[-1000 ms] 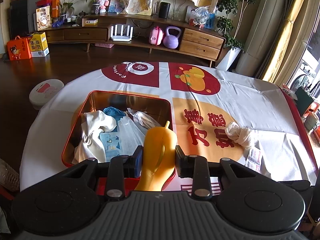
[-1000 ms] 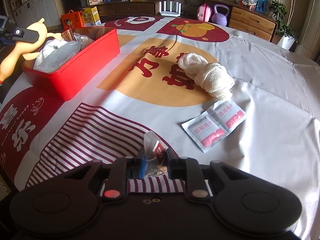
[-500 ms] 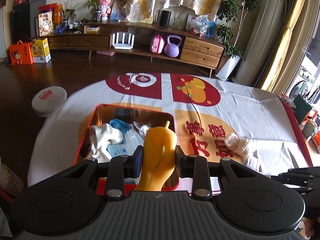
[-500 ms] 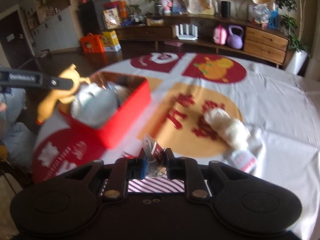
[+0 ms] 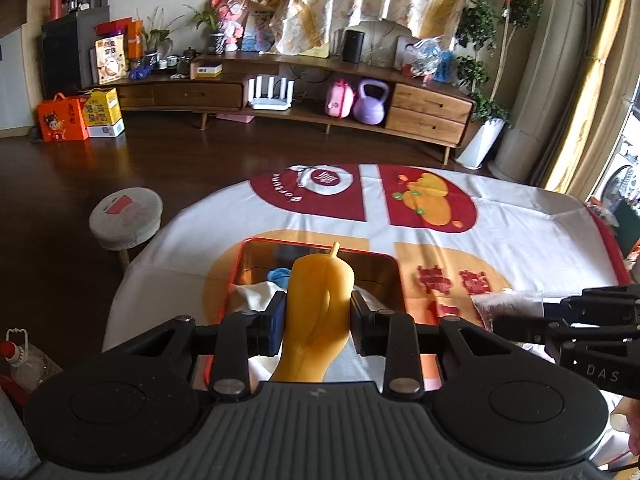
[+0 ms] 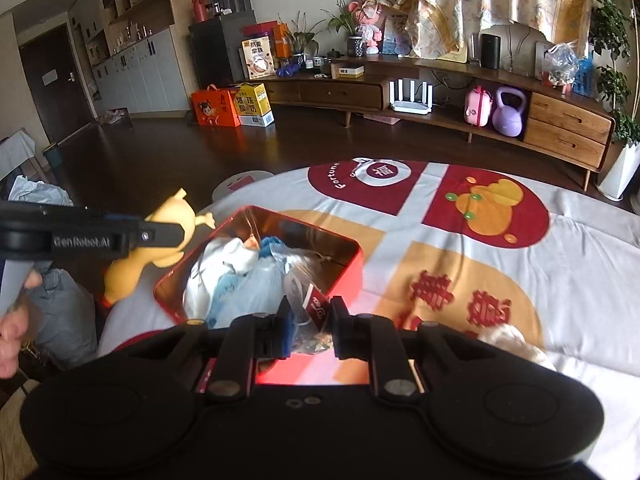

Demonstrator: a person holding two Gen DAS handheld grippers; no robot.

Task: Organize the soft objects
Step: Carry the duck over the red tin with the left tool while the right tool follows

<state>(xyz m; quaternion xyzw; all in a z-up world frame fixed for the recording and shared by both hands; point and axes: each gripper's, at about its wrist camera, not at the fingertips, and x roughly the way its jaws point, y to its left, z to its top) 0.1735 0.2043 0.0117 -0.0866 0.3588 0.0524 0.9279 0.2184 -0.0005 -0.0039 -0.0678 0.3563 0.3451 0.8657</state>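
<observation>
My left gripper [image 5: 318,320] is shut on a yellow rubber chicken [image 5: 320,304] and holds it above the near edge of the red tin box [image 5: 316,245]. The chicken also shows in the right wrist view [image 6: 160,240], left of the box [image 6: 352,256]. My right gripper [image 6: 310,322] is shut on a small clear packet with a red label [image 6: 310,308], held over the box's near right corner. The box holds white cloth [image 6: 218,264], a blue item and clear plastic bags. A white gauze roll [image 6: 508,340] lies on the tablecloth to the right.
The round table has a white, red and orange printed cloth [image 5: 520,216]. A small round stool [image 5: 126,216] stands on the dark floor left of the table. A long wooden sideboard [image 5: 320,96] runs along the far wall.
Both grippers have risen. The right gripper has carried its packet left, from over the striped cloth to above the box. The left gripper has pulled back with the chicken.
</observation>
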